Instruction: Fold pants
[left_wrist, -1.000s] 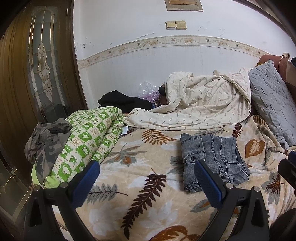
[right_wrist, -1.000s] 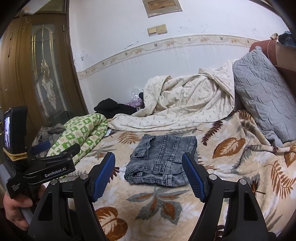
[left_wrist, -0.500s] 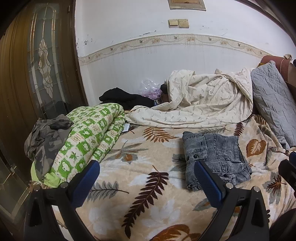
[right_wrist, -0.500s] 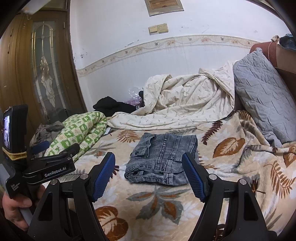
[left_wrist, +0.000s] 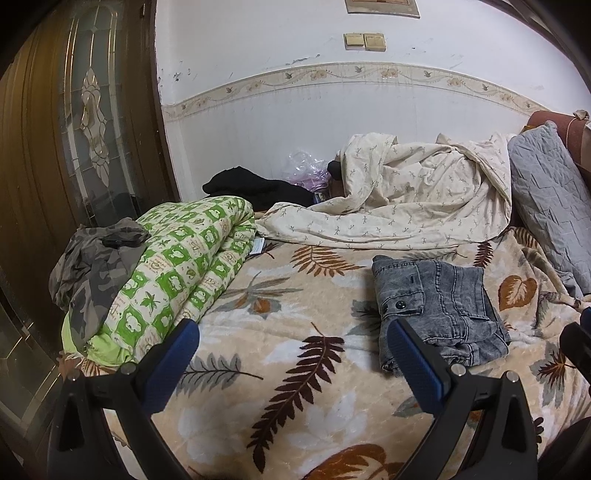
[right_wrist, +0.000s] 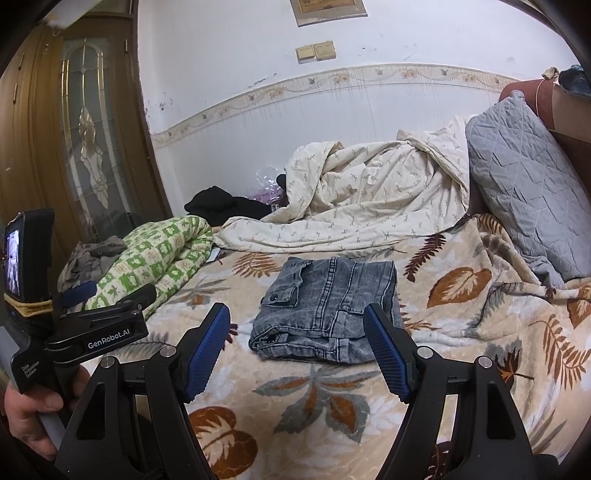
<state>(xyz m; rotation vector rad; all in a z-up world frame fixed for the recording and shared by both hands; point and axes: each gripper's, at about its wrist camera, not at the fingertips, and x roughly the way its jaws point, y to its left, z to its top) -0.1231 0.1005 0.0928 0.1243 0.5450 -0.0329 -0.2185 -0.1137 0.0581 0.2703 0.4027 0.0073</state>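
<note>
Grey washed-denim pants (left_wrist: 439, 306) (right_wrist: 328, 306) lie folded into a compact bundle on the leaf-patterned blanket (left_wrist: 295, 332) (right_wrist: 461, 332). My left gripper (left_wrist: 291, 358) hovers above the blanket, open and empty, with the pants just past its right finger. In the right wrist view my right gripper (right_wrist: 295, 343) stands open and empty, the pants lying beyond the gap between its blue pads. At that view's left edge a hand holds the left gripper's body (right_wrist: 74, 332).
A rolled green-and-white quilt (left_wrist: 177, 273) with a camouflage garment (left_wrist: 92, 266) on it lies at the left. A crumpled cream sheet (left_wrist: 399, 199) and black clothes (left_wrist: 255, 184) lie by the wall. A grey pillow (right_wrist: 524, 184) leans at the right. A wooden door (left_wrist: 66, 129) stands left.
</note>
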